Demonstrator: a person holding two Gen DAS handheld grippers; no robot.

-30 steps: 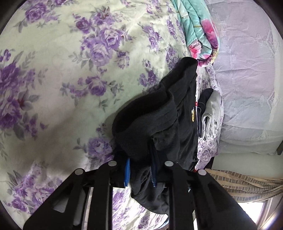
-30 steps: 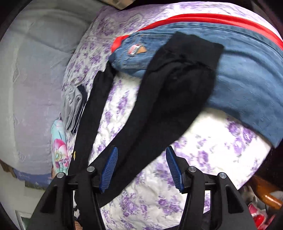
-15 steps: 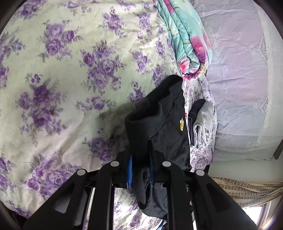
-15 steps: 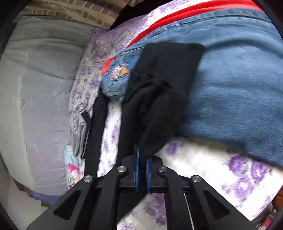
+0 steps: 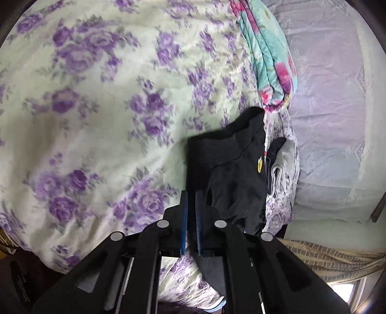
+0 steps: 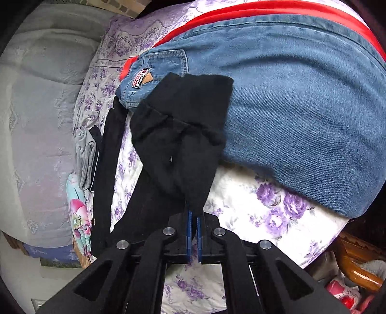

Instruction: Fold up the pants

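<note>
Black pants (image 5: pixel 231 174) lie along the edge of a bed with a purple-flowered sheet (image 5: pixel 96 120). My left gripper (image 5: pixel 191 195) is shut on a fold of the pants near the waist end, where a small yellow logo (image 5: pixel 260 160) shows. In the right wrist view my right gripper (image 6: pixel 193 213) is shut on the other end of the black pants (image 6: pixel 178 140), lifted and doubled over; one leg (image 6: pixel 106 169) trails flat down the bed.
Blue jeans (image 6: pixel 289 101) with a red garment (image 6: pixel 265 9) under them lie beside the pants. Folded grey and dark clothes (image 5: pixel 281 166) sit at the bed edge. A rolled teal floral quilt (image 5: pixel 267 55) lies beyond. A pale lace-covered surface (image 5: pixel 337 120) borders the bed.
Both grippers have closed on the pants; the right was open a second ago. Each has lifted its end, and the fabric has bunched and doubled over.
</note>
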